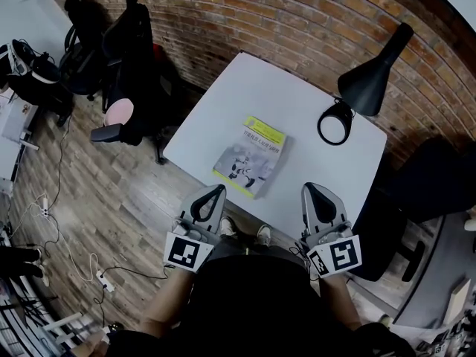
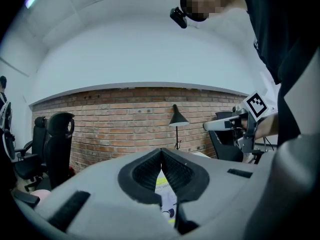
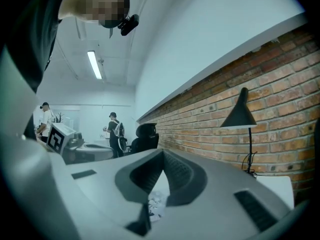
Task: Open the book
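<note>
A closed book (image 1: 251,157) with a yellow-green and grey cover lies on the white table (image 1: 245,88), close to its front edge. My left gripper (image 1: 213,193) hovers off that edge, just below and left of the book, jaws shut and empty. My right gripper (image 1: 319,191) hangs level with it, to the right of the book, also shut on nothing. In the left gripper view the tips (image 2: 161,151) meet, and the book (image 2: 165,194) shows through the gap under them. In the right gripper view the closed tips (image 3: 162,153) point over the book's corner (image 3: 156,203).
A black desk lamp (image 1: 370,82) stands at the table's right back, its round base (image 1: 335,123) nearer the book. A brick wall (image 1: 297,21) runs behind. Black office chairs (image 1: 123,58) crowd the left side; another chair (image 1: 416,184) is at the right. Cables (image 1: 52,199) lie on the wooden floor.
</note>
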{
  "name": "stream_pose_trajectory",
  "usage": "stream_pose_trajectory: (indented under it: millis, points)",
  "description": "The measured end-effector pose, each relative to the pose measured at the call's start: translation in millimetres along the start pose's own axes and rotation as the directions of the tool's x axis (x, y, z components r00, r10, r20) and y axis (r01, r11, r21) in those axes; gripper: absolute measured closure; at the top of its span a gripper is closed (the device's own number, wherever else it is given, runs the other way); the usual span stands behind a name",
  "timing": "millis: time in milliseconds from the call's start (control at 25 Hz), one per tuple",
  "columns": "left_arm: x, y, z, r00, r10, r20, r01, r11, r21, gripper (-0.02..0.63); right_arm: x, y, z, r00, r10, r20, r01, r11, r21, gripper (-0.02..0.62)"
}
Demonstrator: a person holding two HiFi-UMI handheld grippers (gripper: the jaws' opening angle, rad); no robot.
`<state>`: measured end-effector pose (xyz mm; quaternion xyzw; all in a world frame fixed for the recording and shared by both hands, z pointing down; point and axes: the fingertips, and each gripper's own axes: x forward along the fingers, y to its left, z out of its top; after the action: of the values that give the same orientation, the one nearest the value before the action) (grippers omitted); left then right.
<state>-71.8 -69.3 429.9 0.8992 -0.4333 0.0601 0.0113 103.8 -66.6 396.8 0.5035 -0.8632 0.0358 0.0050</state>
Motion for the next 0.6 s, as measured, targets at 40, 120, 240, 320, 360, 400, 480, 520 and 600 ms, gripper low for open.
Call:
stream_pose_trajectory:
  millis: [40,120,240,320,360,400,480,520,600]
  points:
    - [0,1,-3,1.000,-0.007,-0.006,0.007,1.000,0.003,0.586,3,3,1,1.000,0.004,-0.001,-0.004,1.000,0.002,0.581]
    - [4,3,-10,1.000,-0.018,-0.020,0.019,1.000,0.015,0.586,10,6,3,1.000,0.009,-0.004,-0.009,1.000,-0.002,0.582]
    - [14,1,-22,0.998,-0.046,-0.030,0.047,0.998,0.033,0.586,17,7,6,1.000,0.003,-0.010,-0.003,1.000,-0.007,0.581]
    - [20,-1,-36,0.996,-0.076,-0.041,0.078,0.996,0.050,0.586,19,7,7,1.000,-0.008,-0.017,0.008,1.000,-0.009,0.581]
    - [23,-2,-44,0.995,-0.091,-0.051,0.094,0.994,0.063,0.586,19,6,6,1.000,-0.016,-0.022,0.015,1.000,-0.009,0.581]
    - [27,-3,-52,0.992,-0.105,-0.066,0.110,0.991,0.076,0.586,19,4,5,0.999,-0.024,-0.028,0.024,1.000,-0.009,0.582]
    - [35,-3,-67,0.987,-0.131,-0.096,0.140,0.985,0.097,0.586,17,-1,1,0.998,-0.044,-0.043,0.044,0.999,-0.005,0.581]
    - [39,-4,-73,0.984,-0.141,-0.109,0.152,0.983,0.099,0.586,16,-3,-2,0.997,-0.055,-0.051,0.055,0.998,-0.003,0.581]
    - [48,-6,-85,0.978,-0.158,-0.136,0.172,0.981,0.095,0.586,11,-9,-6,0.995,-0.078,-0.064,0.078,0.997,0.000,0.581]
